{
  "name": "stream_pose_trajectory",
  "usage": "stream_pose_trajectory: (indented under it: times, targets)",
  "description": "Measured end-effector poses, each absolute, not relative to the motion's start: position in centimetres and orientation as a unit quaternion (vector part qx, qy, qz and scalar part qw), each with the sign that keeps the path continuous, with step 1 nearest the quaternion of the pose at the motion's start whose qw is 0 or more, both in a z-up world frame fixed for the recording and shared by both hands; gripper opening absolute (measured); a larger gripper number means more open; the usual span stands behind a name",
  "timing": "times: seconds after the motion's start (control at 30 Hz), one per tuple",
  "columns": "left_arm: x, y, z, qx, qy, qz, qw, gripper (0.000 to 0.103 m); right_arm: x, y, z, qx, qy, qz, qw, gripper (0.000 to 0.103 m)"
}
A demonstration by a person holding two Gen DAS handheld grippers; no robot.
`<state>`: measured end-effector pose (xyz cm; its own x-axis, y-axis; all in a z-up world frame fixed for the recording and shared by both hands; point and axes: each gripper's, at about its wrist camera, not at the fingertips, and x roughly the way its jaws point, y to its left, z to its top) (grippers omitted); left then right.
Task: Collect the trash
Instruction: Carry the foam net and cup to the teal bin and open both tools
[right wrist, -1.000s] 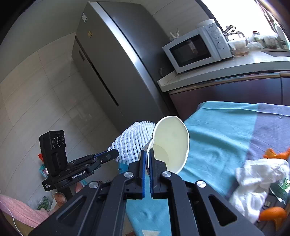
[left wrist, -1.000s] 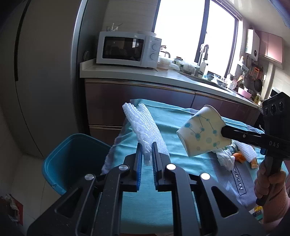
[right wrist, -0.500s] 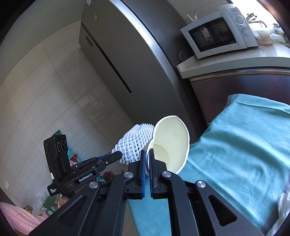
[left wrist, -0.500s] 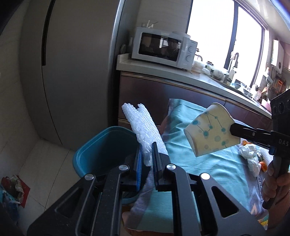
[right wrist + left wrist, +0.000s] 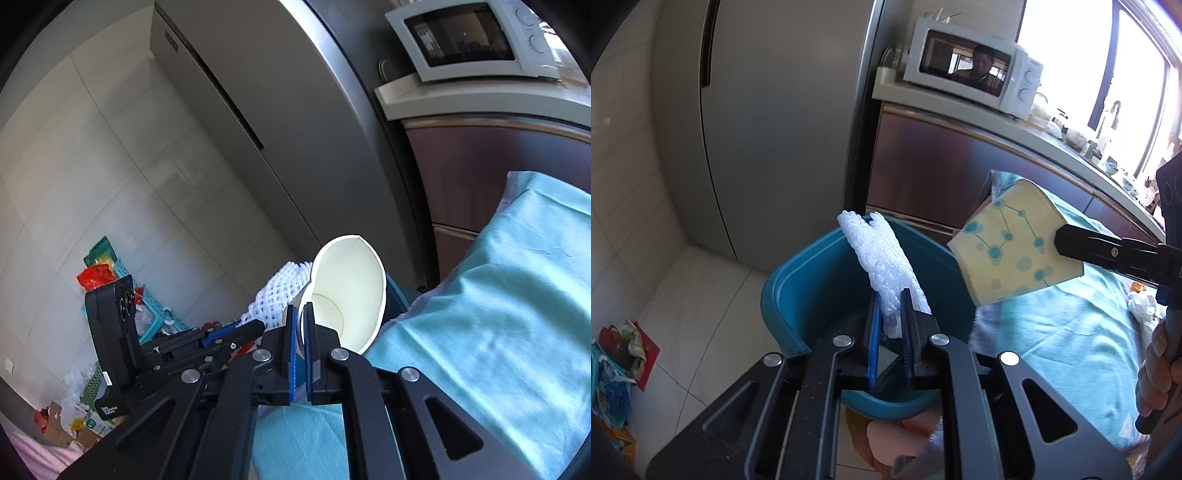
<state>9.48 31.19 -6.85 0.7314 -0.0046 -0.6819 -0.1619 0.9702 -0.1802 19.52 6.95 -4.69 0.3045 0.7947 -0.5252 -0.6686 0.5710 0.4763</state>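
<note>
My left gripper (image 5: 891, 302) holds a white foam net sleeve (image 5: 881, 264) over the open teal bin (image 5: 783, 295) on the floor; its jaws stand slightly apart around the sleeve's end. My right gripper (image 5: 302, 314) is shut on the rim of a paper cup (image 5: 349, 291), cream with teal dots on the outside (image 5: 1012, 251), held in the air just right of the bin. The sleeve also shows in the right wrist view (image 5: 275, 295), beside the cup.
A table with a teal cloth (image 5: 1063, 332) stands right of the bin, with crumpled white tissue (image 5: 1141, 306) and orange scraps on it. A grey fridge (image 5: 768, 110), cabinets and a microwave (image 5: 971, 74) are behind. Bags and baskets (image 5: 107, 273) lie on the floor at the left.
Both grippers moved left from above the table, carrying sleeve and cup. The left gripper now hangs over the bin, its jaws looking a little wider.
</note>
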Motion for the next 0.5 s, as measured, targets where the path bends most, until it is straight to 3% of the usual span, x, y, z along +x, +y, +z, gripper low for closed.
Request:
stream_pose_trajectory:
  times: [0.33, 0.5]
  targets:
    - [12.6, 31.6, -10.9, -0.130, 0.393, 0.050, 0.909, 0.012, 20.9, 10.1, -7.4, 0.065, 0.417, 0.439, 0.793, 0.005]
    - [13.6, 31.8, -12.3, -0.144, 0.400, 0.060, 0.903, 0.021, 21.3, 10.3, -8.1, 0.064, 0.428, 0.425, 0.795, 0.007]
